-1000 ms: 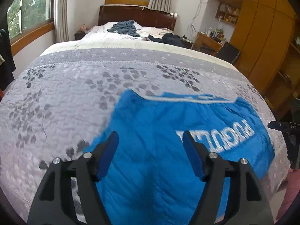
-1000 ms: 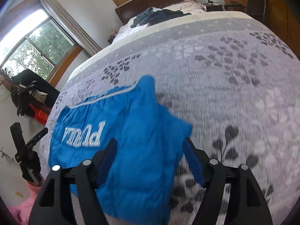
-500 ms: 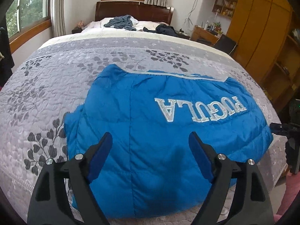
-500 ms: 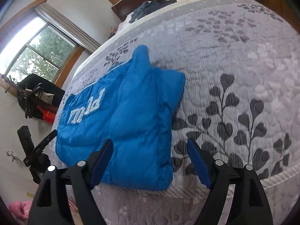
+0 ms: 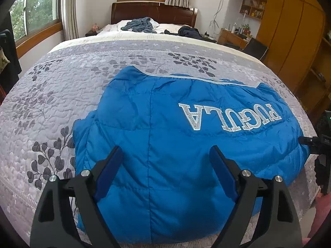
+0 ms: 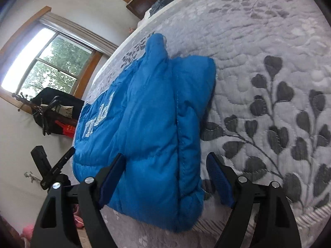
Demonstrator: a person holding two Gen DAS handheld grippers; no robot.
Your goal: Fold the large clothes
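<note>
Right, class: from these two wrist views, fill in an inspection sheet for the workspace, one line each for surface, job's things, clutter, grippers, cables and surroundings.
Surface: grey quilted bedspread with dark leaf print, flat.
Job's things: blue padded jacket with silver lettering, folded into a compact block near the bed's foot edge.
Clutter: dark crumpled clothes by the wooden headboard.
Grippers: left gripper and right gripper both open, holding nothing, above the jacket.
Cables: white cord on the far wall.
Surroundings: windows, wooden wardrobe, desk.
</note>
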